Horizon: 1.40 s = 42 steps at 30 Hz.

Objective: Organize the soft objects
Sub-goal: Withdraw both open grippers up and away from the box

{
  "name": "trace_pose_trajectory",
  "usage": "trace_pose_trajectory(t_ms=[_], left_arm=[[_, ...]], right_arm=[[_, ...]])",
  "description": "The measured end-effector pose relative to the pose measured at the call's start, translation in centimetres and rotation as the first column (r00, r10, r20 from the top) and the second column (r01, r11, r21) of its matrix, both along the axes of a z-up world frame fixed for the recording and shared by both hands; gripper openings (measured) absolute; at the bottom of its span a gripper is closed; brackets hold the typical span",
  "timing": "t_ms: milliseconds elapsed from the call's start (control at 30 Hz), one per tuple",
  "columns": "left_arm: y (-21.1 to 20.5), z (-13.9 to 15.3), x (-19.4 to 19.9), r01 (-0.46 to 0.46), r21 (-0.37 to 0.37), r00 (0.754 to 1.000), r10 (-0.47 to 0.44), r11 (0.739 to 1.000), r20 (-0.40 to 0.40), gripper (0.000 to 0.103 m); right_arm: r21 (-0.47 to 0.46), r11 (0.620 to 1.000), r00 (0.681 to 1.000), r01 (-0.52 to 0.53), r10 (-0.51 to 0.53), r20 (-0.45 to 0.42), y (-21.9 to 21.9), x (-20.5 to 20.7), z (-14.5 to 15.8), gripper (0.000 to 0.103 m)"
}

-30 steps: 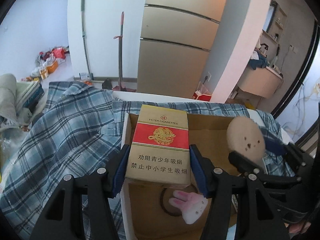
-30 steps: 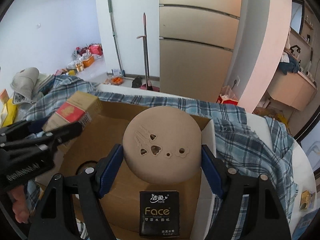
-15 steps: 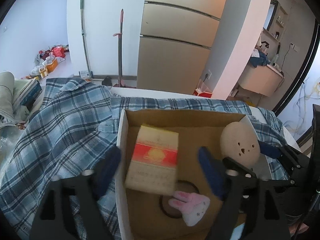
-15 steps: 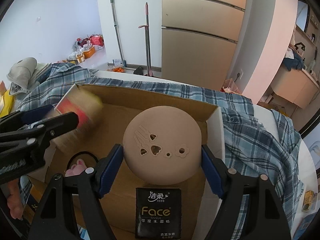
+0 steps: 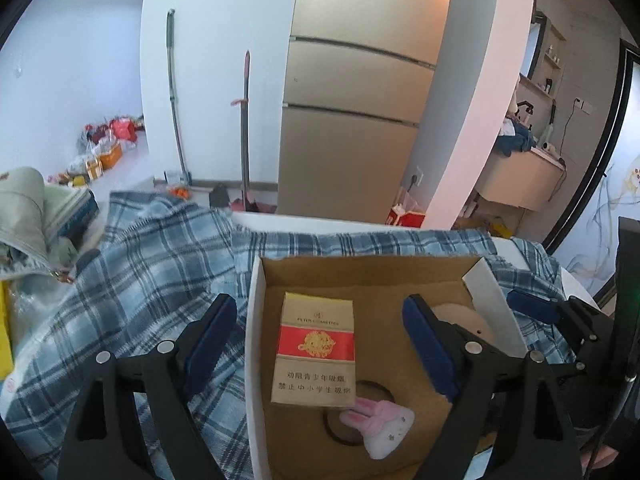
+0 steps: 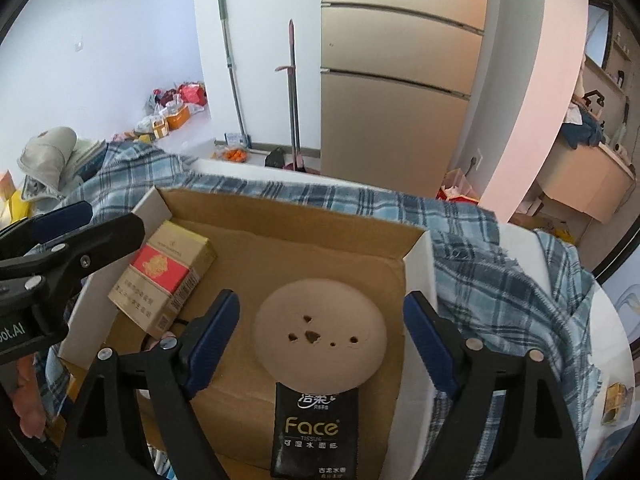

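Round beige pad lies in cardboard box beside cigarette carton | we see right gripper jaws opening, clear of pad | left gripper spread, holding nothing

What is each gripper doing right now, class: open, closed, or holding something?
Left gripper: open, holding nothing; cigarette pack lies in the cardboard box.
Right gripper: jaws opening, clear of the round beige cushion.

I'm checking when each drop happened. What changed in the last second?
The left gripper let go of the cigarette carton, now lying in the cardboard box. The right gripper, jaws opening, released the round beige pad onto the box floor. The plush bunny and tissue pack stayed put.
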State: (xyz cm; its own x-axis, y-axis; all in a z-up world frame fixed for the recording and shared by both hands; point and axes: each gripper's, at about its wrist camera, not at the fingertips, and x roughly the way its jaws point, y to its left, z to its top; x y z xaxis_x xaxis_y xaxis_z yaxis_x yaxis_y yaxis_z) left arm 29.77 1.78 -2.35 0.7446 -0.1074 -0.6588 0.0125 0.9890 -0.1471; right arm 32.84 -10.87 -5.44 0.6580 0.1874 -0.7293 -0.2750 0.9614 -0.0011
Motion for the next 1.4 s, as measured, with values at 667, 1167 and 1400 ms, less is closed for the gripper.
trace_pose_trajectory(t_ms=[667, 1167, 1400], left_arm=[[-0.7, 14.3, -13.5, -0.017, 0.067, 0.903, -0.014, 0.998, 0.429, 0.094], [0.2, 13.3, -24.3, -0.015, 0.075, 0.834, -0.029, 0.997, 0.55, 0.103], [1.1, 7.3, -25.2, -0.054, 0.048, 0.869, 0.024, 0.997, 0.494, 0.103]], right_arm=[[0.124, 0.99, 0.927, 0.065, -0.106, 0.361, -3.8, -9.9, 13.2, 0.094], [0.179, 0.974, 0.807, 0.138, -0.215, 0.55, -3.6, -20.1, 13.5, 0.103], [0.187, 0.96, 0.724, 0.207, -0.279, 0.631, -2.9, -22.7, 8.7, 0.103]])
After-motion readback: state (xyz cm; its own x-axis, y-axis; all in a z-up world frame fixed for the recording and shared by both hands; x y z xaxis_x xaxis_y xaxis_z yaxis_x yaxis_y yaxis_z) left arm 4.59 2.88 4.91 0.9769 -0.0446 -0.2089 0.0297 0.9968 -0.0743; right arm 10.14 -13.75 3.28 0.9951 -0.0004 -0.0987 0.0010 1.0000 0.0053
